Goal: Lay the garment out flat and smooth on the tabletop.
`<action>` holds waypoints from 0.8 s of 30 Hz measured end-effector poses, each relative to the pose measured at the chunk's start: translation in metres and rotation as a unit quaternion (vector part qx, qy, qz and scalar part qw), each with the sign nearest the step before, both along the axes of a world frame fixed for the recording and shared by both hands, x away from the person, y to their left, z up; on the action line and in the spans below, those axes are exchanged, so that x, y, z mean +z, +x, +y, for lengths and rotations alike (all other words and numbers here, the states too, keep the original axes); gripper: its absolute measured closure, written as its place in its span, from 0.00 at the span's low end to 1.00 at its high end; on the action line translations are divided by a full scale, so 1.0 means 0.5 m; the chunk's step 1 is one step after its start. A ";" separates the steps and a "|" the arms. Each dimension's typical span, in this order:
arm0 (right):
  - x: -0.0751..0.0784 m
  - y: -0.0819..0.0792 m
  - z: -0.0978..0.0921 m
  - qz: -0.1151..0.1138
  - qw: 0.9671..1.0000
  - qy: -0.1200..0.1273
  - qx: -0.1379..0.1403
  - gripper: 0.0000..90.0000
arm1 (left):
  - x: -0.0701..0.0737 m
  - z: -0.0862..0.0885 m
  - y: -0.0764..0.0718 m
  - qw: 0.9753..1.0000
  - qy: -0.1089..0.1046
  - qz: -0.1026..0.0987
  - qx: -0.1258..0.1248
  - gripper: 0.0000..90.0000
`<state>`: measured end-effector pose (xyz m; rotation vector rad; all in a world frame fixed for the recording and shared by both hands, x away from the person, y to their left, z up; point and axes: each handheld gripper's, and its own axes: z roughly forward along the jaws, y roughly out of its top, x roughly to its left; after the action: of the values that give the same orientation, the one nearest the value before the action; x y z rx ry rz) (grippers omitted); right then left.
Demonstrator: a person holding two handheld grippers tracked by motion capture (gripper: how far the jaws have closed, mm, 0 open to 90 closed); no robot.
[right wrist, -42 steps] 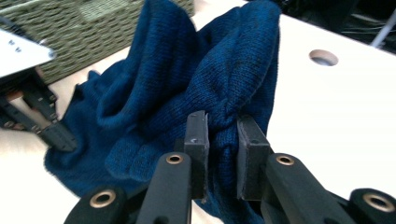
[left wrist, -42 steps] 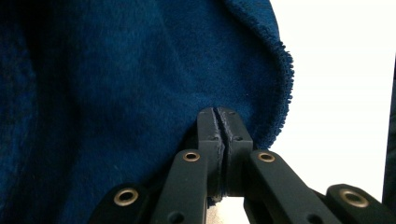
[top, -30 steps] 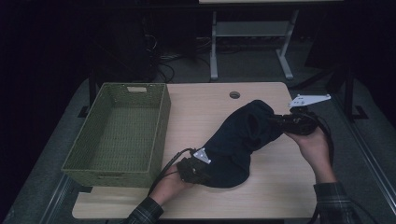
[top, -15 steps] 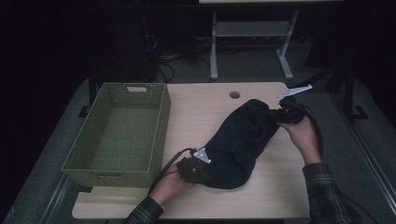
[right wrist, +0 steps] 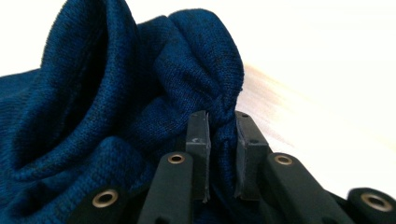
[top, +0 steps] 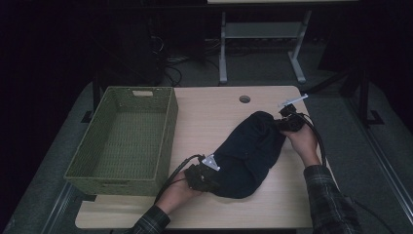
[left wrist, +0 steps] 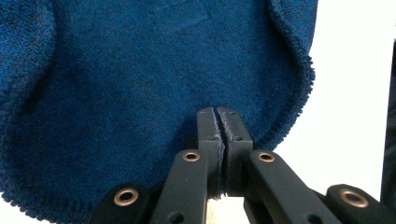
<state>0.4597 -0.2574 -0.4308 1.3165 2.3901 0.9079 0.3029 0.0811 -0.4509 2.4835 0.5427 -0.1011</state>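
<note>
A dark blue knitted cloth (top: 246, 153) lies slantwise on the wooden table (top: 209, 114), right of centre. At the cloth's near end is my left gripper (top: 207, 175); in the left gripper view its jaws are pressed together on the cloth (left wrist: 140, 79) near its hem, tips at the left gripper (left wrist: 218, 112). My right gripper (top: 285, 122) holds the far right end. In the right gripper view, the right gripper (right wrist: 222, 116) pinches a bunched fold of cloth (right wrist: 140, 84) between its jaws.
An empty green woven basket (top: 168, 134) stands on the left part of the table. A round cable hole (top: 244, 99) sits near the far edge. Beyond the table is a metal stand (top: 223, 53) with cables on the dark floor.
My right gripper has moved left and a little away from the person, carrying its end of the cloth so the cloth lies narrower. The left gripper has stayed put.
</note>
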 end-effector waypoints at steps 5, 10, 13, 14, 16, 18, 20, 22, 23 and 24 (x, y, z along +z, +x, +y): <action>-0.020 0.004 0.002 0.005 1.000 0.007 -0.005 0.77 | 0.000 0.000 0.000 1.000 0.000 0.000 0.000 0.98; 0.006 -0.007 -0.009 -0.021 1.000 0.001 -0.022 0.61 | -0.001 0.001 0.001 1.000 -0.002 0.001 -0.001 0.98; 0.024 -0.017 -0.020 -0.036 0.999 -0.001 -0.026 0.59 | -0.001 0.001 0.001 1.000 -0.002 0.001 0.000 0.98; 0.028 -0.020 -0.023 -0.037 0.999 0.001 -0.026 0.59 | -0.001 0.001 0.001 1.000 -0.002 0.002 0.000 0.98; 0.040 -0.031 -0.030 -0.041 0.999 0.009 -0.025 0.59 | -0.001 0.001 0.001 1.000 -0.003 0.003 0.001 0.98; 0.048 -0.046 -0.034 -0.044 0.999 0.014 -0.023 0.60 | -0.001 0.002 0.001 1.000 -0.004 0.002 0.001 0.98; 0.054 -0.061 -0.036 -0.049 0.999 0.014 -0.020 0.62 | -0.001 0.002 0.001 1.000 -0.004 0.003 0.002 0.98; 0.059 -0.077 -0.036 -0.051 0.998 0.014 -0.015 0.65 | -0.001 0.002 0.001 1.000 -0.005 0.003 0.003 0.98; 0.062 -0.087 -0.036 -0.056 0.998 0.015 -0.014 0.67 | -0.001 0.002 0.001 1.000 -0.005 0.003 0.003 0.98; 0.065 -0.097 -0.036 -0.059 0.998 0.018 -0.010 0.69 | -0.001 0.002 0.001 1.000 -0.005 0.002 0.002 0.98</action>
<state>0.4114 -0.2752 -0.3985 1.2592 2.2783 0.9988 0.3032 0.0820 -0.4517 2.4734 0.5487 -0.1064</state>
